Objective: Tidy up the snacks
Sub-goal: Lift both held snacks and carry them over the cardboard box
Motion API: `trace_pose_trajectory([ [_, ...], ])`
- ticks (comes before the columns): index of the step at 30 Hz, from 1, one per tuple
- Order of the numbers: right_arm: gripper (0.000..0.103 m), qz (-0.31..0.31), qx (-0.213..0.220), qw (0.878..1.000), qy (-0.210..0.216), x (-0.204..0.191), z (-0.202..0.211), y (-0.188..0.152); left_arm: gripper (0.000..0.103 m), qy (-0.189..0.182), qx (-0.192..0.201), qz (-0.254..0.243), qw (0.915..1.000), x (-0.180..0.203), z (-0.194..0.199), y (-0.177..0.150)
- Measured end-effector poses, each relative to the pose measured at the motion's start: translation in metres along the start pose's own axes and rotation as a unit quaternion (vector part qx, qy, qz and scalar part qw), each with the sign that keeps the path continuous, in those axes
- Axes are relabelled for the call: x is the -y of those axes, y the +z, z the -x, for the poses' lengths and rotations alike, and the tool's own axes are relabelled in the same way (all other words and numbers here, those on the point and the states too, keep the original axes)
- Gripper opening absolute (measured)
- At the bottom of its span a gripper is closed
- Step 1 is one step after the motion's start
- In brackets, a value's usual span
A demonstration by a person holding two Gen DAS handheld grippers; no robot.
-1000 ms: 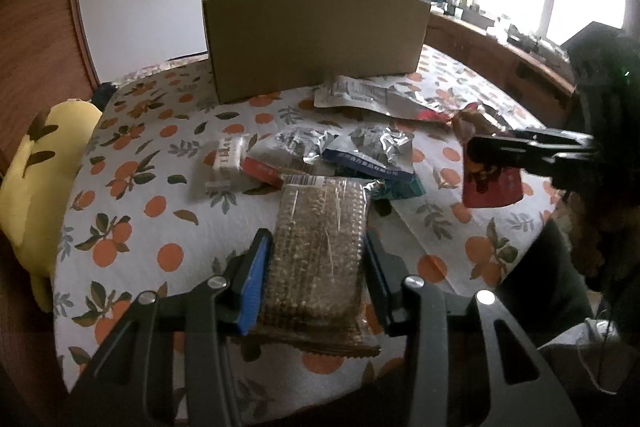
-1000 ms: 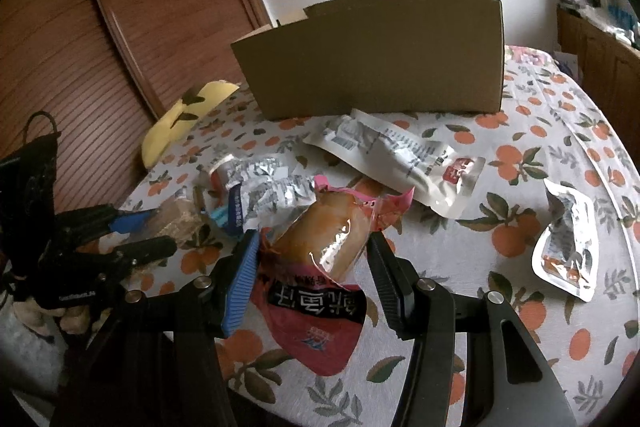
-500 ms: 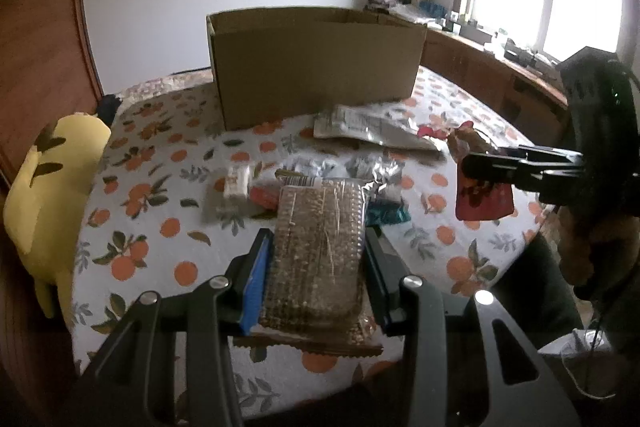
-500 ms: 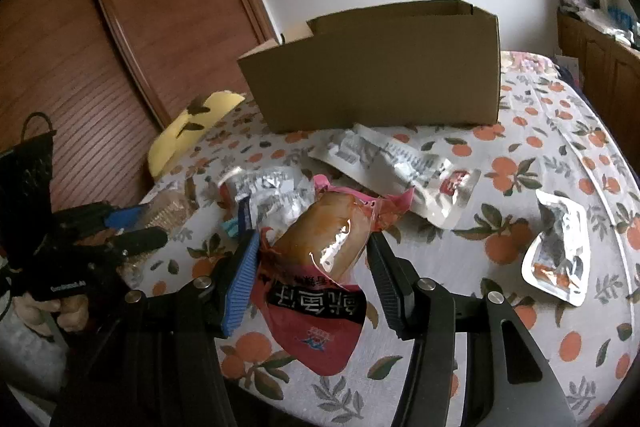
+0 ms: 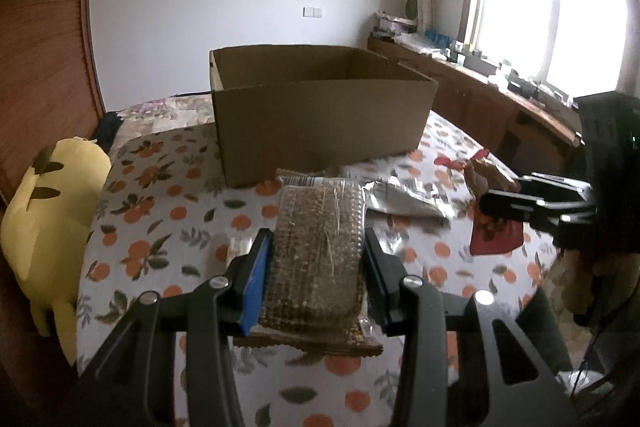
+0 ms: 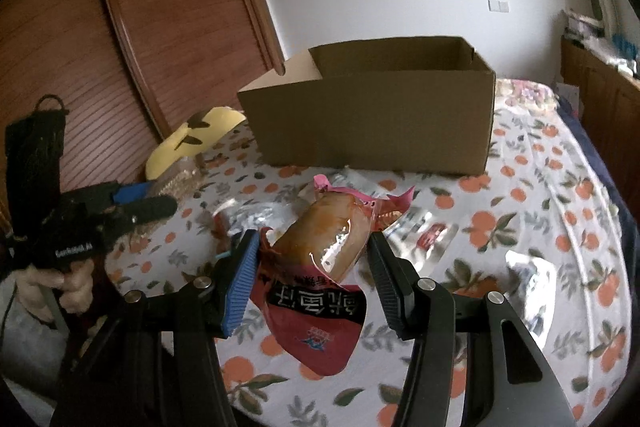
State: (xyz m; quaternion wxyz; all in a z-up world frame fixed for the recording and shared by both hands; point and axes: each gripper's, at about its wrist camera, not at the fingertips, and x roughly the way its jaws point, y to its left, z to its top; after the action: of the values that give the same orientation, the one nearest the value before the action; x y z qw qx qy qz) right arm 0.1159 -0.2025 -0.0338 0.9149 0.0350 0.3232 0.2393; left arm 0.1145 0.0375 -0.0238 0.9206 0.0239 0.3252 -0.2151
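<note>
A round table wears a white tablecloth (image 5: 168, 227) printed with oranges and green leaves. At its left edge a yellow plush toy (image 5: 48, 219) with dark markings leans against a reddish-brown ribbed wooden panel (image 6: 168, 39), and the toy touches the cloth's rim. Behind the table stands a plain white wall with a light switch plate (image 5: 312, 12) on it. To the right, a bright window (image 5: 552, 11) throws glare over a long wooden cabinet (image 5: 480, 99), whose top carries a clutter of small items too blurred to identify.
</note>
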Motion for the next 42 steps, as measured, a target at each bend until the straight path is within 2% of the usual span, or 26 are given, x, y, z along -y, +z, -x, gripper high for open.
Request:
trace_pose_trajectory([
  [11,0.056,0.015,0.006,1.0,-0.003,0.021,-0.013,0.028,0.042,-0.002,0.018,-0.006,0.9998,0.001,-0.027,0.041],
  [23,0.056,0.039,0.024,0.999,-0.007,0.044,-0.035,0.095,0.042,-0.014,0.05,-0.001,0.9987,-0.012,-0.063,0.111],
  [29,0.056,0.046,0.032,0.998,-0.009,0.05,-0.048,0.125,0.042,-0.006,0.059,0.001,0.9982,-0.023,-0.085,0.144],
  [35,0.056,0.05,0.027,0.998,-0.01,0.053,-0.071,0.148,0.042,0.004,0.053,0.0,0.9986,-0.031,-0.111,0.163],
  [42,0.056,0.033,0.025,0.999,-0.01,0.067,-0.093,0.163,0.042,0.009,0.044,-0.002,0.999,-0.036,-0.133,0.168],
])
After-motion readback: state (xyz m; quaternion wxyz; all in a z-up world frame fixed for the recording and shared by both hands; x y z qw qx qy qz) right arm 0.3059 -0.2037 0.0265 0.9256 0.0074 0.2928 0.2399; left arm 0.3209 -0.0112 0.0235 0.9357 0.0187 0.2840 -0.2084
